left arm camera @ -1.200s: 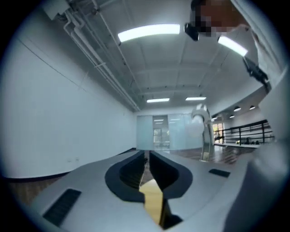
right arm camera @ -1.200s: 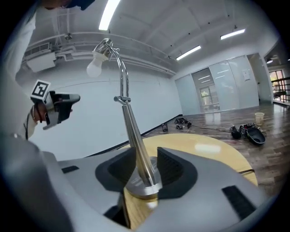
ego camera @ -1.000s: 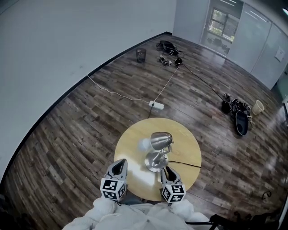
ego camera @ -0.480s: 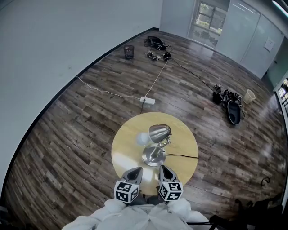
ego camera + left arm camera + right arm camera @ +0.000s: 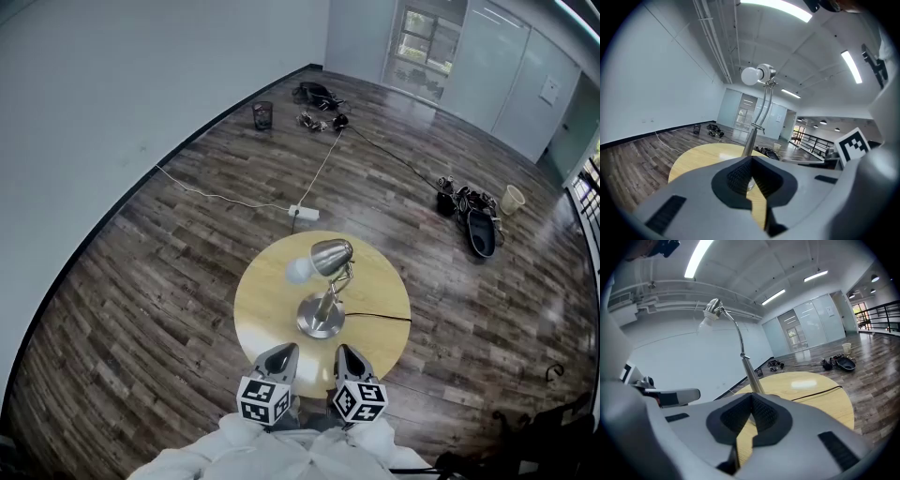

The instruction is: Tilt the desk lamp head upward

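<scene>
Now we hold our left claw (image 5: 281, 351) and right claw (image 5: 347, 352) clenched on nothing at 6 o'clock of the lamp (image 5: 330, 255), which stands mid-table (image 5: 262, 302).

My left gripper (image 5: 750, 163) has its grey jaws pressed flat together, nothing between them. Right past the tips the silver metal desk lamp (image 5: 750, 139) stands on a round pale wooden table (image 5: 701, 154), with its stem curving up to a round white bulb (image 5: 750, 76) that faces left. Dark plank floor (image 5: 633, 154) lies beyond, and a white cube with a black square marker (image 5: 853, 143) pokes in on the right.
</scene>
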Motion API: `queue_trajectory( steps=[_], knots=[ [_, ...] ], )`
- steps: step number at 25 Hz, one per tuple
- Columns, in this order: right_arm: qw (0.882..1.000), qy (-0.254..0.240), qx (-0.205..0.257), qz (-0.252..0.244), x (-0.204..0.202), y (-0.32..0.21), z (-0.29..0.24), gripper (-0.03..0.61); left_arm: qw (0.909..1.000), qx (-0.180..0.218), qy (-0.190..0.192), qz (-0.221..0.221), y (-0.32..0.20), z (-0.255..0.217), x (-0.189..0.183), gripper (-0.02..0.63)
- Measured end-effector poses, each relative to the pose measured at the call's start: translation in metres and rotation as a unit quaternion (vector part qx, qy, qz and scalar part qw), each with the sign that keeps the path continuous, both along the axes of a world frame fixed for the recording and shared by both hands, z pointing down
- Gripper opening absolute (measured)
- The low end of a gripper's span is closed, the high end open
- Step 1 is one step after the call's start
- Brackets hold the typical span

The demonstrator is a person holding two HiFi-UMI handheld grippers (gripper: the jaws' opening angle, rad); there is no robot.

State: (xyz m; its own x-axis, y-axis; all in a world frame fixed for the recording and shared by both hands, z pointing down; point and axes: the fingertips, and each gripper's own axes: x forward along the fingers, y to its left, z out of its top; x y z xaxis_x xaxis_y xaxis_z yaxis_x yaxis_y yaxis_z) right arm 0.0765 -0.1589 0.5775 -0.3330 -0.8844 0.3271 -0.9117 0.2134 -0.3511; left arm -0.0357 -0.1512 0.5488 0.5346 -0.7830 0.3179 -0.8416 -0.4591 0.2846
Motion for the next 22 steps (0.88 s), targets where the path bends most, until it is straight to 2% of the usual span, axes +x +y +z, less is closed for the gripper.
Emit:
queue_trajectory(
  steps=[6,12,16,19,22],
  knots=[
    [1.000,-0.011,0.007,-0.018,0.006,0.050,-0.002,0.012,0.9996,-0.008,-0.004,-0.027,0.048,0.004,0.005,0.002],
    [1.000,-0.012,-0.001,-0.021,0.039,0.129,0.005,0.012,0.9983,-0.008,-0.007,-0.057,0.124,0.004,0.019,0.002],
    [0.999,-0.011,0.007,-0.029,0.047,0.173,-0.002,0.012,0.9964,-0.002,-0.010,-0.085,0.161,-0.007,0.009,0.002],
    [0.999,-0.020,0.017,-0.032,0.044,0.193,-0.014,0.012,0.9961,0.008,-0.008,-0.088,0.180,-0.020,0.007,0.002],
    [0.999,-0.025,0.029,-0.035,0.040,0.209,-0.023,0.012,0.9973,0.014,0.011,-0.071,0.198,-0.026,0.017,0.002]
  ],
)
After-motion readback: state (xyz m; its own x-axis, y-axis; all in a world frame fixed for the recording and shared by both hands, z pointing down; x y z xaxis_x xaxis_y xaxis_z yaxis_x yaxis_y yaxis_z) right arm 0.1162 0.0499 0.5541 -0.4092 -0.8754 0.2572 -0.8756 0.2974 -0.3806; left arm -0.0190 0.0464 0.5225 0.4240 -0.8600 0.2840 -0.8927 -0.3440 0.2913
